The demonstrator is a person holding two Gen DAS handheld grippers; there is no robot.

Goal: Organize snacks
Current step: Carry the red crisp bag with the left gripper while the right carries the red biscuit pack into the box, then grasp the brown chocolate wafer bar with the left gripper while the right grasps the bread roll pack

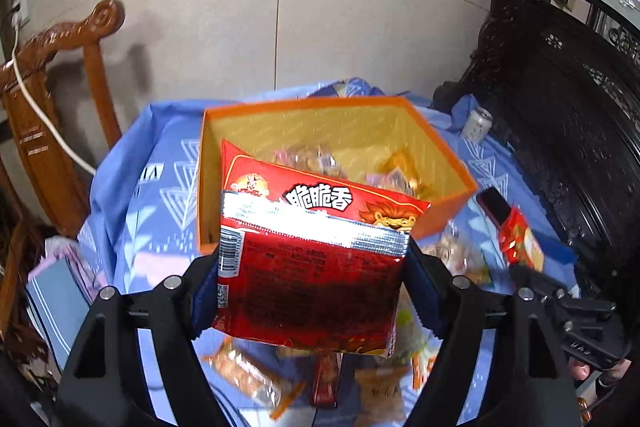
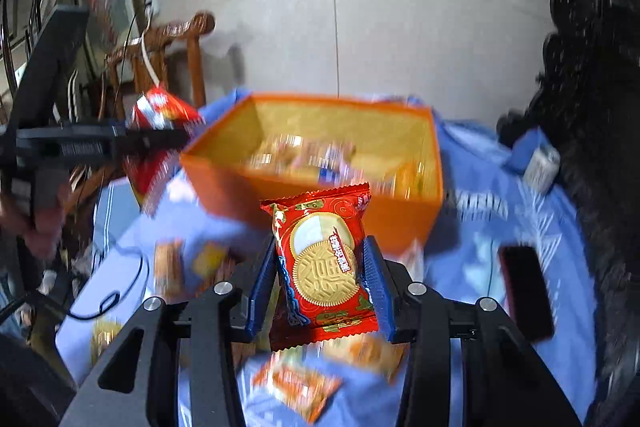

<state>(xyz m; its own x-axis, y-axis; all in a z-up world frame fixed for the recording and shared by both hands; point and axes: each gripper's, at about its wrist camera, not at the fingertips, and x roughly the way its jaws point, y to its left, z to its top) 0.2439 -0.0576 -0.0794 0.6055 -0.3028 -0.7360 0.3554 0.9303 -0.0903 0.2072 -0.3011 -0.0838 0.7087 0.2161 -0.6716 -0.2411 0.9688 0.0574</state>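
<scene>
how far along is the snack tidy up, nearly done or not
Partway. Several wrapped snacks already lie in the orange box. The left gripper holds a red chip bag and the right gripper a red biscuit packet, both short of the box. Loose packets remain on the blue cloth.

Orange box [image 1: 448, 203], yellow inside; red snack packets [image 1: 312, 267]; blue triangle-patterned cloth [image 1: 160, 163]
</scene>
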